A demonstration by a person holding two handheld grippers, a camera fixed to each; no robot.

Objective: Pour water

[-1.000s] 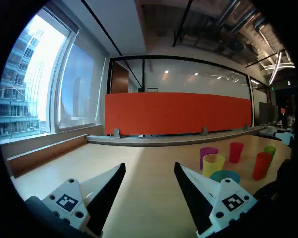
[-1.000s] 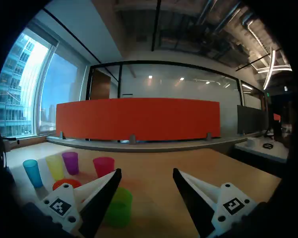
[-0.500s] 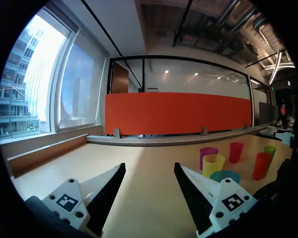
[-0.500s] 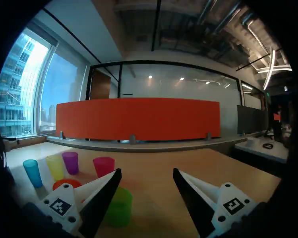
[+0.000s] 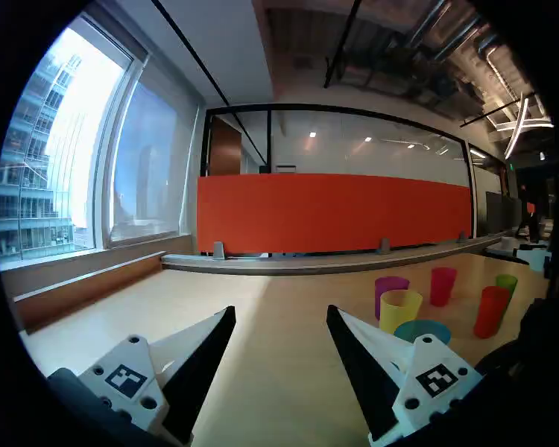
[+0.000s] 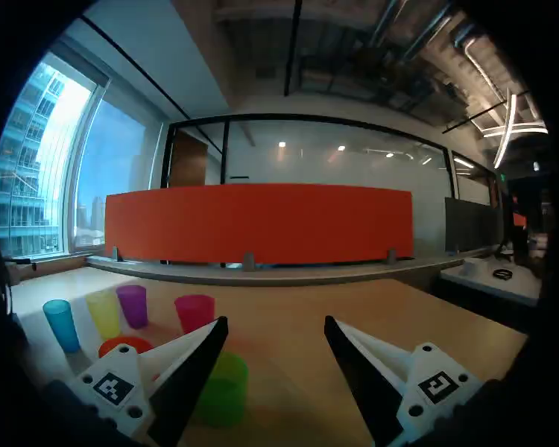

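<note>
Several plastic cups stand on the wooden table (image 5: pixel 279 313). In the left gripper view they sit to the right: a purple cup (image 5: pixel 390 289), a yellow cup (image 5: pixel 400 309), a blue cup (image 5: pixel 421 330), a pink cup (image 5: pixel 442 286), an orange cup (image 5: pixel 492 311) and a green cup (image 5: pixel 506 284). My left gripper (image 5: pixel 279 316) is open, low over the table, holding nothing. In the right gripper view the blue cup (image 6: pixel 60 324), yellow cup (image 6: pixel 103 314), purple cup (image 6: pixel 133 305), pink cup (image 6: pixel 194 311), orange cup (image 6: pixel 124 345) and green cup (image 6: pixel 223 389) stand at the left. My right gripper (image 6: pixel 276 328) is open, the green cup just behind its left finger.
An orange partition (image 5: pixel 332 212) lines the far edge of the table. Large windows (image 5: pixel 63 164) run along the left side. Another desk (image 6: pixel 492 279) with small items stands at the right. Bare tabletop lies ahead of both grippers.
</note>
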